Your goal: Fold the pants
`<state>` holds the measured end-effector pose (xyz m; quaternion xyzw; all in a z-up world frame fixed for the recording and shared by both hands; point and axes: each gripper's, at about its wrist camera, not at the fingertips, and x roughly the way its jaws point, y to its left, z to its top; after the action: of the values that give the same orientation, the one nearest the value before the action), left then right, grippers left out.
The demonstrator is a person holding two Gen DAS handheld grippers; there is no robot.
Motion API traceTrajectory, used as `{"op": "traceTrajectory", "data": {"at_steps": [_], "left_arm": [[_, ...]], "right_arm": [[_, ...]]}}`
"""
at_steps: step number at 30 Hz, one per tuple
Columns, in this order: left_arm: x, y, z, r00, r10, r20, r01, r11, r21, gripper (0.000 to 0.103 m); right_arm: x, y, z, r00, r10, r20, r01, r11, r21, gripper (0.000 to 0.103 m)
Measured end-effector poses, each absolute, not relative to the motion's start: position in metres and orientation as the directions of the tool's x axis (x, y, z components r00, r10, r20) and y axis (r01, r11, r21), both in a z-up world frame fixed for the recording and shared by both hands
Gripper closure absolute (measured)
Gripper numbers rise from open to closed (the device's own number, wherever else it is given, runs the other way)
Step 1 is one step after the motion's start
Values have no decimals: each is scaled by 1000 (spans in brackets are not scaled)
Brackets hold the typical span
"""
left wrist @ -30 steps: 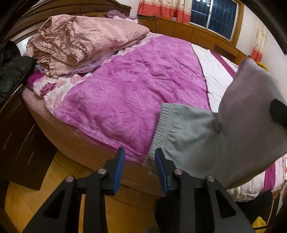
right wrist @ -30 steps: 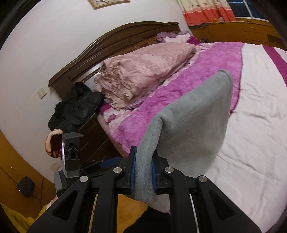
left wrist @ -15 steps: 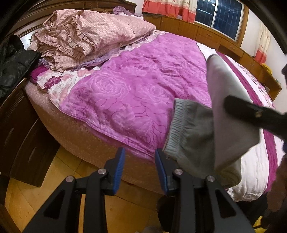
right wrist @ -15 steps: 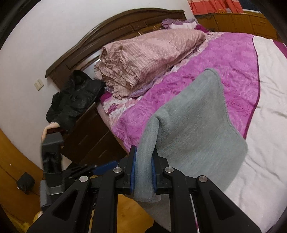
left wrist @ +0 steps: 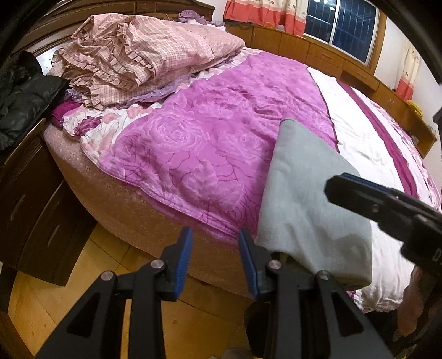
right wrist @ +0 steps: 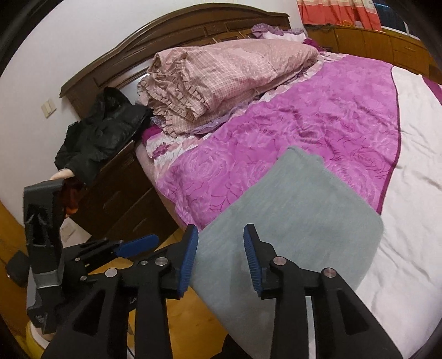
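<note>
- Folded grey knit pants (right wrist: 298, 210) lie flat at the near edge of the bed (left wrist: 116, 193), partly on the magenta rose-pattern quilt (left wrist: 210, 143) and partly on the white sheet (right wrist: 414, 171); the near end hangs a little over the bed edge.
- Right gripper (right wrist: 221, 248): jaws spread, blue pads clear of the cloth, nothing pinched. It hovers just over the near end of the pants.
- Left gripper (left wrist: 214, 256): jaws spread, holding nothing. It sits just beside the pants' left edge, over the bed's side and the wooden floor (left wrist: 193, 317).
- In the left wrist view the pants (left wrist: 304, 193) show as one smooth folded panel, and the right gripper (left wrist: 386, 204) reaches in from the right above them.
- In the right wrist view the left gripper (right wrist: 132, 245) sits at lower left, beside the bed, apart from the pants.
- Pink checked ruffled bedding (right wrist: 221, 74) is heaped at the head of the bed, well apart from the pants.
- Black jacket (right wrist: 102, 135) lies on the dark wooden nightstand (right wrist: 121, 187) beside the headboard (right wrist: 171, 36).
- Window with red-patterned curtains (left wrist: 270, 13) at the far wall.
</note>
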<state>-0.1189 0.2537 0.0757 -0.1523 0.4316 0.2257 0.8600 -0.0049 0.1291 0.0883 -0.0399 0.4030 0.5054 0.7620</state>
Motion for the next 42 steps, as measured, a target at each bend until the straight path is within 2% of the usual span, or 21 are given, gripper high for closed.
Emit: {"op": "traceTrajectory", "data": {"at_steps": [2, 5, 7, 9, 11, 14, 17, 25, 30, 35, 42], "left_arm": [[-120, 253, 78, 530, 258, -808, -516, 854, -66, 67], [-121, 252, 84, 540, 258, -801, -509, 858, -66, 67], [-121, 251, 89, 553, 248, -796, -499, 863, -78, 67], [-120, 251, 95, 569, 221, -792, -484, 869, -106, 67], [-115, 252, 99, 584, 184, -790, -458, 879, -133, 67], [-103, 254, 100, 579, 145, -802, -428, 892, -148, 61], [-85, 255, 97, 571, 95, -815, -389, 906, -167, 61], [-37, 256, 70, 522, -49, -851, -305, 921, -240, 60], [-25, 257, 57, 502, -55, -863, -288, 931, -226, 60], [-21, 261, 48, 505, -63, -861, -276, 933, -230, 50], [-18, 269, 39, 517, -105, -849, -273, 920, -280, 44]], "right_arm": [[-5, 122, 90, 173, 737, -654, -793, 498, 351, 71], [-1, 105, 90, 190, 730, -657, -763, 531, 369, 59], [3, 93, 88, 198, 728, -657, -740, 550, 386, 58], [7, 81, 86, 211, 716, -666, -719, 575, 391, 55], [12, 70, 84, 234, 694, -680, -692, 611, 385, 45], [19, 54, 78, 259, 678, -688, -650, 649, 395, 42], [26, 43, 67, 274, 655, -704, -597, 690, 410, 36], [39, 43, 34, 209, 636, -742, -523, 715, 465, 36], [44, 53, 17, 144, 664, -734, -518, 682, 516, 36], [51, 56, 2, 118, 687, -717, -509, 662, 551, 30], [50, 62, -3, 125, 693, -710, -554, 642, 529, 25]]}}
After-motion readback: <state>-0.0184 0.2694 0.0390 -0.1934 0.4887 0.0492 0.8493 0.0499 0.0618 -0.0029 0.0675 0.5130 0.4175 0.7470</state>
